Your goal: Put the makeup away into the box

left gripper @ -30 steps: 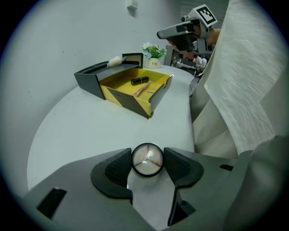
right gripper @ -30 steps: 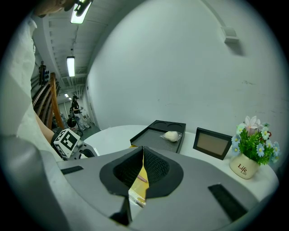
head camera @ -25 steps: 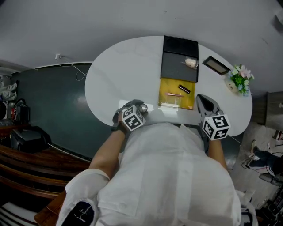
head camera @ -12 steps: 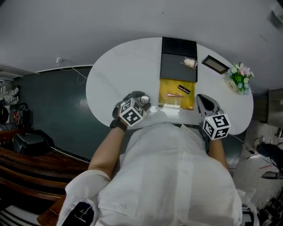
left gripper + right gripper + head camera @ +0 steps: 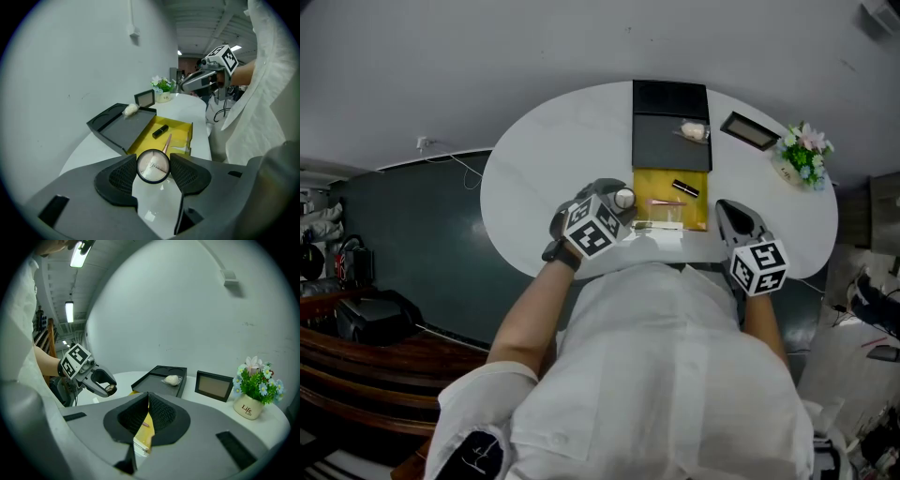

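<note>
One round compact sits clamped between the left gripper's jaws.

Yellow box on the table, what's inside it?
Inside the open yellow box lie a black lipstick tube and a thin pink stick. Something pale sits at its near end, too unclear to name. In the left gripper view, the round clear-lidded compact covers part of that end.

Ceiling strip lights give even brightness; the tabletop gleams softly. Gripper views warp and darken at edges.
</note>
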Available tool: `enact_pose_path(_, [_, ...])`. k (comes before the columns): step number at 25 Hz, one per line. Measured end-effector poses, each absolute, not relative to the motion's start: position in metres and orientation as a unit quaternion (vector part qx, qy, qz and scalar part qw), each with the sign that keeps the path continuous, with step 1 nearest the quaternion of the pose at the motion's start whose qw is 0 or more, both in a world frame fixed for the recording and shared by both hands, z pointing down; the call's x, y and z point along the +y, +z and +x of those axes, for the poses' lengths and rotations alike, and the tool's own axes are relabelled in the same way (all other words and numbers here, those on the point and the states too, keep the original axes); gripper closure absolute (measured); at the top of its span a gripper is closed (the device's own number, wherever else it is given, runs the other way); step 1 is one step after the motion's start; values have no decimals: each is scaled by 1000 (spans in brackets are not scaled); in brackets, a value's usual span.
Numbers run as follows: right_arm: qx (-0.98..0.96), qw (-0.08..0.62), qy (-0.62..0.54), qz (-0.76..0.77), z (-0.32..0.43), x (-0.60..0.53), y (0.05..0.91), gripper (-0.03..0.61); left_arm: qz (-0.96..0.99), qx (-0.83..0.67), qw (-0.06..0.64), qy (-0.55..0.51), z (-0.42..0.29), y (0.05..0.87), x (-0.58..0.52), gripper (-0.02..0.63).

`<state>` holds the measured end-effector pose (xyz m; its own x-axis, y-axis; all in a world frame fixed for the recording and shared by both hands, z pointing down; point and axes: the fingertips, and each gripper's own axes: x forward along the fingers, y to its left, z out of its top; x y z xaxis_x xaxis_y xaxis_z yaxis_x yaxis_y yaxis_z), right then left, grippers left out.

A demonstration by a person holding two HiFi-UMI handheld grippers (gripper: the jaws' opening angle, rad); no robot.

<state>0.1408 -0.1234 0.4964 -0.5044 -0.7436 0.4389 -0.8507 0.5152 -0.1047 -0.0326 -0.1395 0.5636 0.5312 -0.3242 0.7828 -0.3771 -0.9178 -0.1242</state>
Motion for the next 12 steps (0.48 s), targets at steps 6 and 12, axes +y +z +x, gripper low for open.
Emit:
enact_pose_path(6, [-843,169,163,484,155,-118,497,565,884,-156,11,441,6,565,-141,379])
enact_pose_path(12, [-829,169,173,505,176,-109,501,565,883,-90,1,461,40,586,-130,379])
